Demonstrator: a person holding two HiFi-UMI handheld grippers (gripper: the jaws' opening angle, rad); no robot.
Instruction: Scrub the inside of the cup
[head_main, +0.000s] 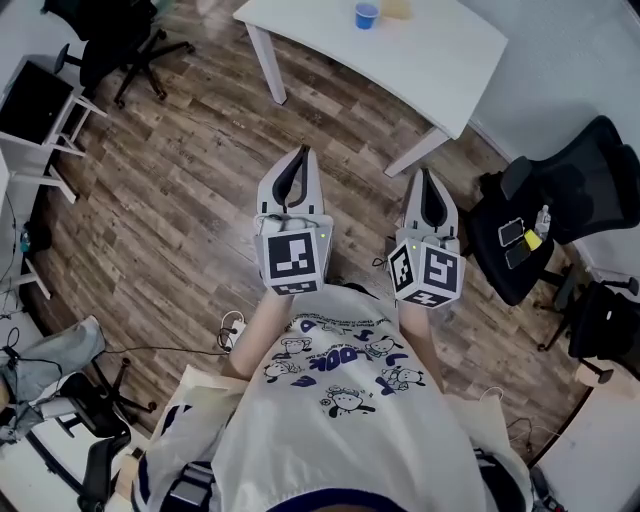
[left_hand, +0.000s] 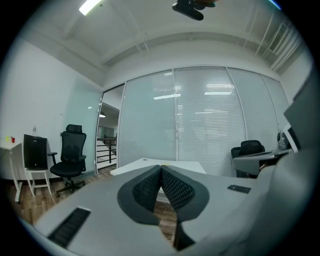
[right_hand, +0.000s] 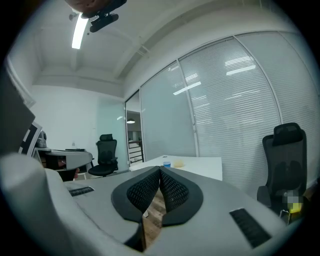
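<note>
In the head view, the person holds both grippers in front of the body, above the wooden floor (head_main: 190, 190). The left gripper (head_main: 302, 153) and the right gripper (head_main: 425, 173) both have their jaws pressed together, with nothing between them. The blue cup (head_main: 367, 15) stands on the white table (head_main: 420, 60), well apart from both grippers and ahead of them, and a yellow object (head_main: 397, 8) lies just beside it. In the left gripper view, the left gripper (left_hand: 161, 169) is closed and empty, its tips meeting in front of the table (left_hand: 142, 164); the cup is not visible here. In the right gripper view, the right gripper (right_hand: 160, 170) is also closed and empty. The cup (right_hand: 166, 163) appears small, far behind the jaw tips, on the table (right_hand: 202, 166), with the yellow object (right_hand: 178, 163) next to it.
</note>
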